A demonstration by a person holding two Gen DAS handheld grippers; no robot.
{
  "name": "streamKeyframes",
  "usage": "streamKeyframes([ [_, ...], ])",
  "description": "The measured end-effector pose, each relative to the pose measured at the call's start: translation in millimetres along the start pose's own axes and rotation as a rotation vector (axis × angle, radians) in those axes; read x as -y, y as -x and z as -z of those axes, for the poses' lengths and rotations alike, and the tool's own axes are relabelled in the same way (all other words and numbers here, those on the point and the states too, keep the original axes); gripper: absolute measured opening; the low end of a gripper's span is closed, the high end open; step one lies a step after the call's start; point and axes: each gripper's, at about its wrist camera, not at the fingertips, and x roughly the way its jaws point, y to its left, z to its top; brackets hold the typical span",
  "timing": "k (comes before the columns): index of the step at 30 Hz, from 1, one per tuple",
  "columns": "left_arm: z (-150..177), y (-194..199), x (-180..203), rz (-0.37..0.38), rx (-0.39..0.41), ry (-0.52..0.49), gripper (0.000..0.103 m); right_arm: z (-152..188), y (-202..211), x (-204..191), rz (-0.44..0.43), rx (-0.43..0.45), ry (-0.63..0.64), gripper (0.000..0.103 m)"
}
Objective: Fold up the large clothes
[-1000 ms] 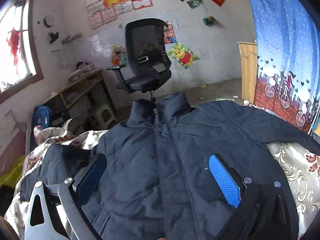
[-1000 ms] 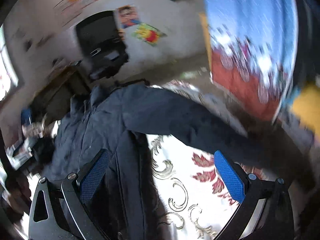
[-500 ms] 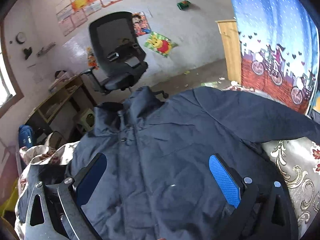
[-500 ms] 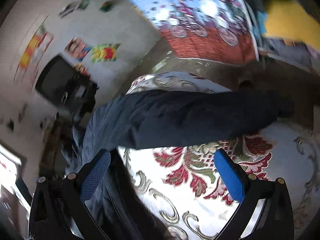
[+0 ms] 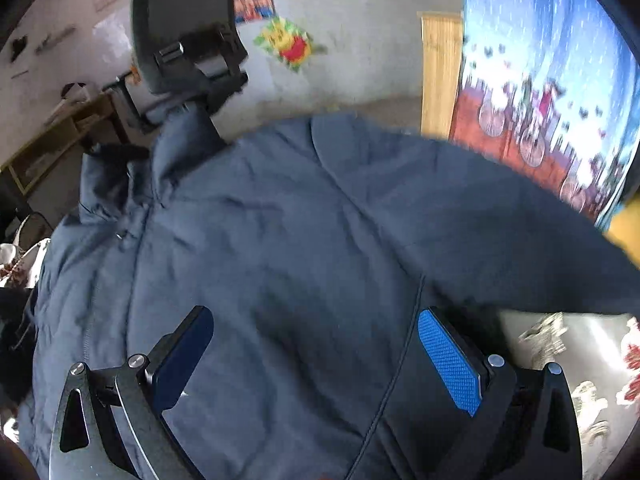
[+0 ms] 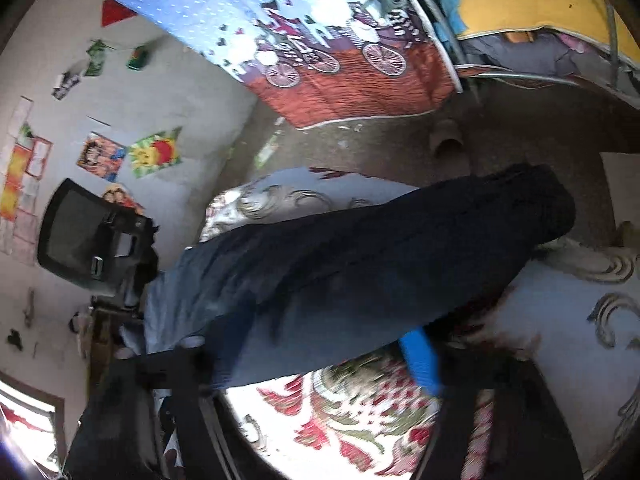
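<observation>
Navy padded jacket (image 5: 280, 264) is lying front-up on a floral bedspread (image 6: 360, 420), its sleeve (image 6: 400, 248) stretching out sideways. Right tongs (image 6: 316, 356) have just been closing, the sleeve lying between them; whether the blurred pads are pinching it I cannot tell. Left tongs (image 5: 316, 360) are hanging spread over the jacket's body. Beyond the collar a black office chair (image 5: 188, 32) is standing, a bicycle-print curtain (image 5: 540, 80) hanging alongside.

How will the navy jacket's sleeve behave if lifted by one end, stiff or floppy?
Probably floppy: the sleeve lies draped and creased across the floral bedspread, so it should sag when lifted. The jacket looks padded and puffy, so likely bulky yet fairly light. Its smooth shell may slip between pads.
</observation>
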Motion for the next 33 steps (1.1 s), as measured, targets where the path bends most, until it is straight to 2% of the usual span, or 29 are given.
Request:
streamKeyframes([
  [2,4,-7,1,0.009,-0.007,0.007,0.103,-5,-3,4,0.006,0.001,0.000,0.030],
  [5,10,-20,-2,0.033,-0.048,0.029,0.103,-8,2,3,-0.001,0.045,0.043,0.013],
  [9,9,-12,-15,0.065,-0.079,0.052,0.103,-9,29,-35,0.020,0.197,0.218,0.008],
  [11,7,-3,-26,0.031,-0.092,0.062,0.103,-8,47,-64,0.003,0.291,0.309,0.007],
  [15,2,33,-66,-0.017,-0.053,0.087,0.103,2,76,-130,-0.083,0.457,0.510,0.007],
  [16,1,42,-78,-0.038,-0.042,0.100,0.103,13,84,-155,-0.123,0.505,0.584,0.007],
  [19,2,74,-123,-0.088,-0.007,0.188,0.103,49,96,-212,-0.213,0.569,0.773,0.007],
  [24,22,118,-206,-0.136,0.025,0.376,0.103,124,96,-285,-0.343,0.519,1.046,0.007],
  [27,43,136,-254,-0.161,0.033,0.467,0.103,187,86,-317,-0.413,0.415,1.243,0.006],
  [28,50,139,-268,-0.169,0.022,0.482,0.103,203,87,-318,-0.423,0.397,1.282,0.006],
  [31,73,151,-306,-0.192,-0.005,0.510,0.103,264,71,-327,-0.451,0.268,1.446,0.006],
  [33,86,157,-326,-0.186,-0.018,0.533,0.102,293,63,-325,-0.452,0.192,1.512,0.006],
])
